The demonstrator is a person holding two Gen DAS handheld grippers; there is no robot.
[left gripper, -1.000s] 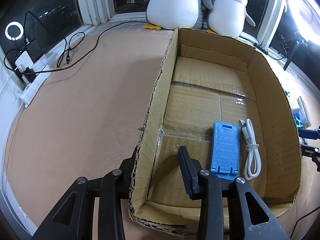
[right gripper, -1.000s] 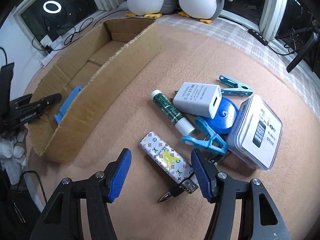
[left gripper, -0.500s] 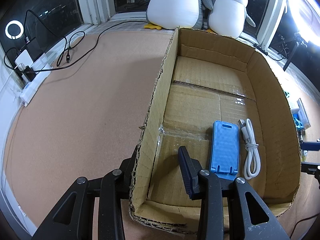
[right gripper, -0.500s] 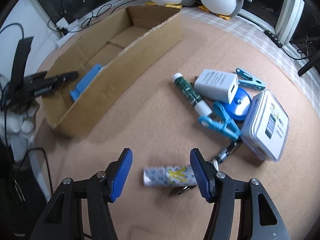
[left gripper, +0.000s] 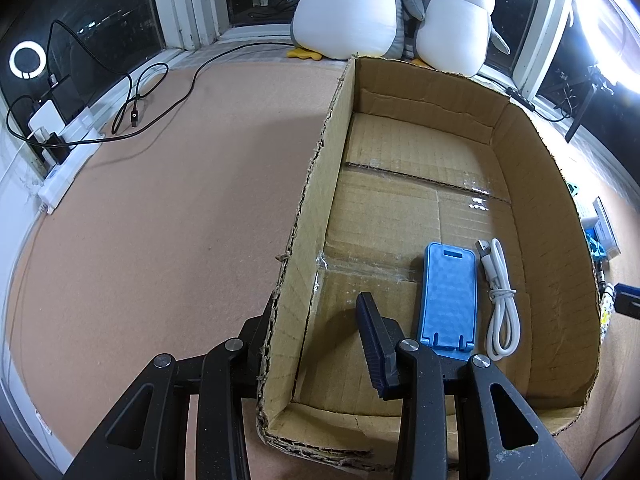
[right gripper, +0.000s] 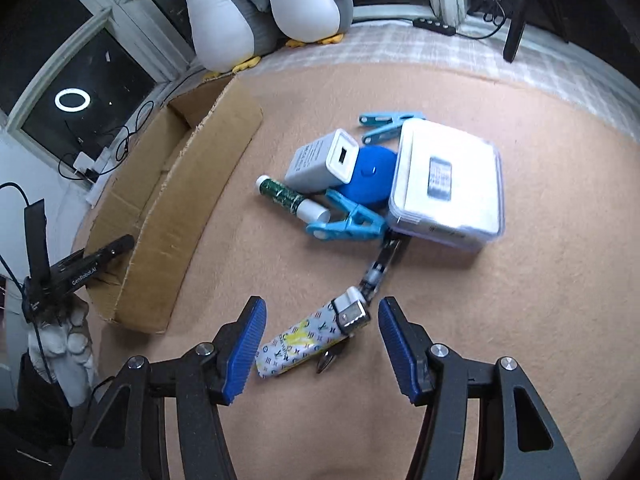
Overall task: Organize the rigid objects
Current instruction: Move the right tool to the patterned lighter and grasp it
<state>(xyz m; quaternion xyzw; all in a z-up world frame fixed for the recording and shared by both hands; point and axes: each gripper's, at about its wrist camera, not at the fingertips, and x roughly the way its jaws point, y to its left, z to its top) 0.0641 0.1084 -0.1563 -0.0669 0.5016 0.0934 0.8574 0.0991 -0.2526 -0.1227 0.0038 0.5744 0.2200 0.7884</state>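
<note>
**Right tongs lined up on the lighter**

Your right tongs (right gripper: 318,344) gape wide, straddling the patterned lighter (right gripper: 310,338), ready to pinch. Left tongs (left gripper: 316,334) straddle the cardboard box (left gripper: 308,216) wall, steadying it, pinch unclear. The lighter lies on the counter (right gripper: 500,300) beside the box; remaining clutter sits beyond it.

Left gripper (left gripper: 316,344): black frame, silver screws, dark ribbed pads. Right gripper (right gripper: 320,344): black frame, blue ribbed pads (right gripper: 244,350).
</note>
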